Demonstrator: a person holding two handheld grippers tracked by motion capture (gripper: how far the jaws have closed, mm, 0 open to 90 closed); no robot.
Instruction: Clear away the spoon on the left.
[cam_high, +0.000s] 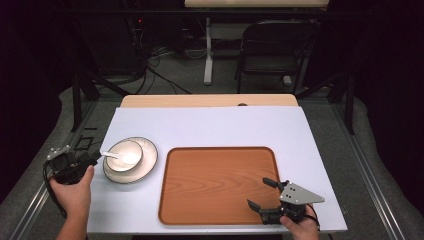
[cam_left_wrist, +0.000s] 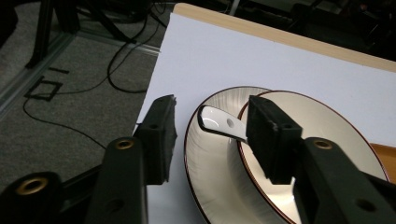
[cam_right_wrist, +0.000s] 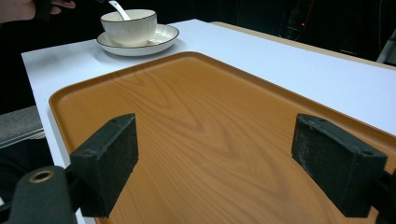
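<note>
Lettering or brand marks: none legible on any item inspected. My left gripper (cam_high: 95, 156) sits at the table's left edge, jaws parted and holding nothing; in the left gripper view the white ceramic spoon (cam_left_wrist: 223, 124) has its handle end lying in the gap between my two pads, closer to the right-hand pad (cam_left_wrist: 268, 135), with no contact that I can confirm. That spoon leans out of a white bowl (cam_high: 124, 155) with a dark rim, and the bowl stands on a matching ribbed saucer (cam_high: 148, 161) on the white table top (cam_high: 210, 127). Saucer and bowl lie just beside the left end of the wooden tray (cam_high: 219, 184), apart from it. My right gripper (cam_high: 261, 195) hovers over the tray's near right corner, jaws spread wide and empty, the grey three-cornered plate on top of it. In the right gripper view both pads (cam_right_wrist: 109, 163) frame bare wood grain, with the bowl, saucer and spoon well beyond the tray's far corner. A dark folding chair (cam_high: 272, 47) stands on the floor past the table.
</note>
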